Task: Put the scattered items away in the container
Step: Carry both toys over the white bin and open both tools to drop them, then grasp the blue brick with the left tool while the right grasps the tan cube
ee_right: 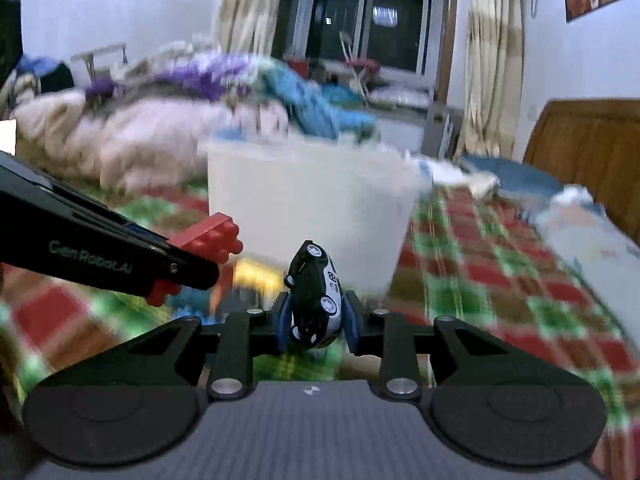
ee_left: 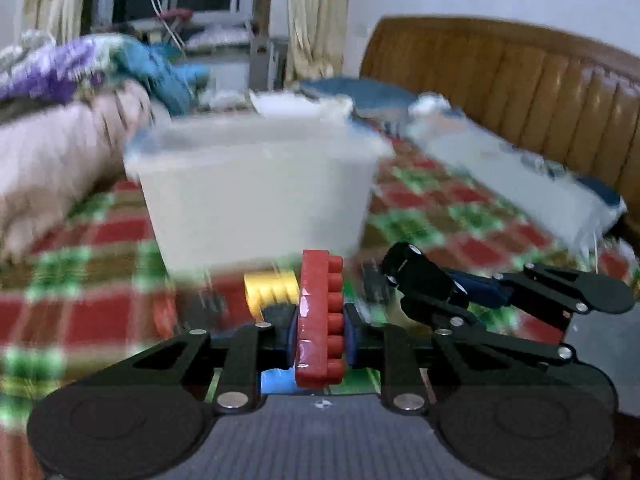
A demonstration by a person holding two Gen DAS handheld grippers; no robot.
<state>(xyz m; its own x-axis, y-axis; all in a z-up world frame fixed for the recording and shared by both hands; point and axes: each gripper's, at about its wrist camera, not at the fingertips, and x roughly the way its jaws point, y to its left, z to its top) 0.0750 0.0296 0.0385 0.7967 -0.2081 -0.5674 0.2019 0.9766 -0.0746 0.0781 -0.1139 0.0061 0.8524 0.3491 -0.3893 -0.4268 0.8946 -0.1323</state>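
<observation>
Left wrist view shows a red building brick [ee_left: 319,318] standing on end, long axis running away from the camera toward the white tub [ee_left: 256,188], its studs facing right; the left tongs [ee_left: 319,330] are clamped on its flat sides. Right wrist view has a black-and-white toy car [ee_right: 315,296] nose up, long axis tilted slightly left, wheels toward the camera, pinched between the blue pads of the right tongs [ee_right: 318,326]. Both toys hang above a red-and-green checked bedspread [ee_right: 500,280], just before the tub's near wall. A yellow block [ee_left: 271,286] lies on the spread below. Rumpled quilts [ee_right: 132,140], a brown headboard [ee_left: 520,80], curtains and a dark window lie beyond.
</observation>
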